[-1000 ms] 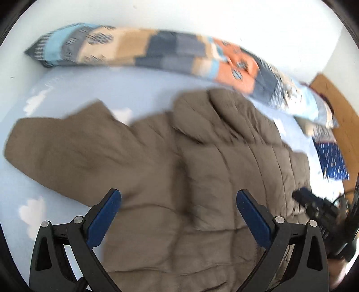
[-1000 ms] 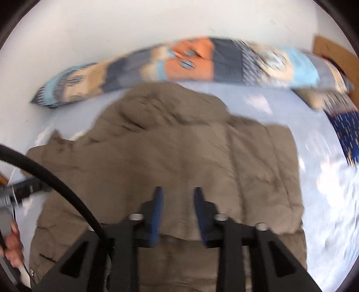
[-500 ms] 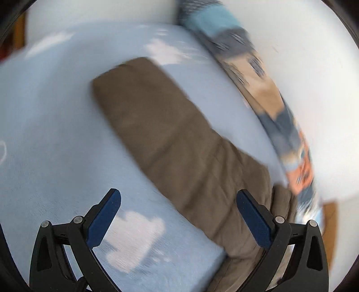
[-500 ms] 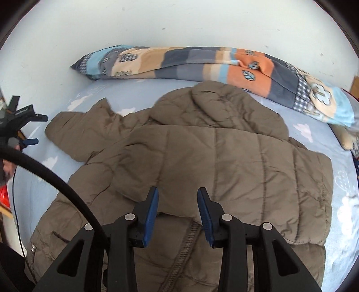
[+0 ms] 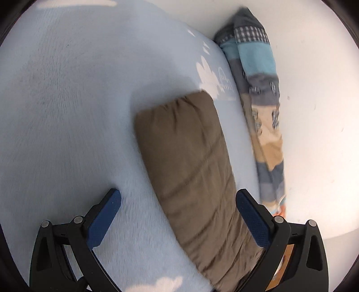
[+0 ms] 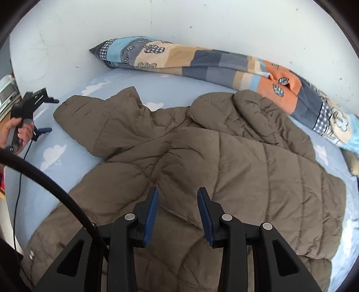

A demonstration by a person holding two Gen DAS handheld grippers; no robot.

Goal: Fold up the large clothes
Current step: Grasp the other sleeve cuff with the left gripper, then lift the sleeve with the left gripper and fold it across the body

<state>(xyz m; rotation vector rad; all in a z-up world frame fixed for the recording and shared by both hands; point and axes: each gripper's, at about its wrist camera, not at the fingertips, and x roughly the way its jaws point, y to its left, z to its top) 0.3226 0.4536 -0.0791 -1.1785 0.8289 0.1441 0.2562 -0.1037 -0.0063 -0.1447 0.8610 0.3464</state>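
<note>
A large brown quilted jacket (image 6: pixel 224 170) lies spread on the light-blue bed sheet (image 6: pixel 74 179). Its left sleeve (image 5: pixel 190 161) stretches out flat in the left wrist view. My left gripper (image 5: pixel 178 202) is wide open and hovers over that sleeve, holding nothing. It also shows in the right wrist view (image 6: pixel 44 112), held in a hand off the sleeve's cuff. My right gripper (image 6: pixel 177 195) is partly open and empty, above the jacket's folded-over front near the hem.
A long patchwork pillow (image 6: pixel 213 65) lies along the white wall (image 6: pixel 202 20) at the far side of the bed, also in the left wrist view (image 5: pixel 262 107). A black cable (image 6: pixel 51 182) crosses the lower left of the right wrist view.
My left gripper swung left from over the jacket body to the outstretched sleeve and closed in on it. My right gripper drew back a little and its jaws opened slightly.
</note>
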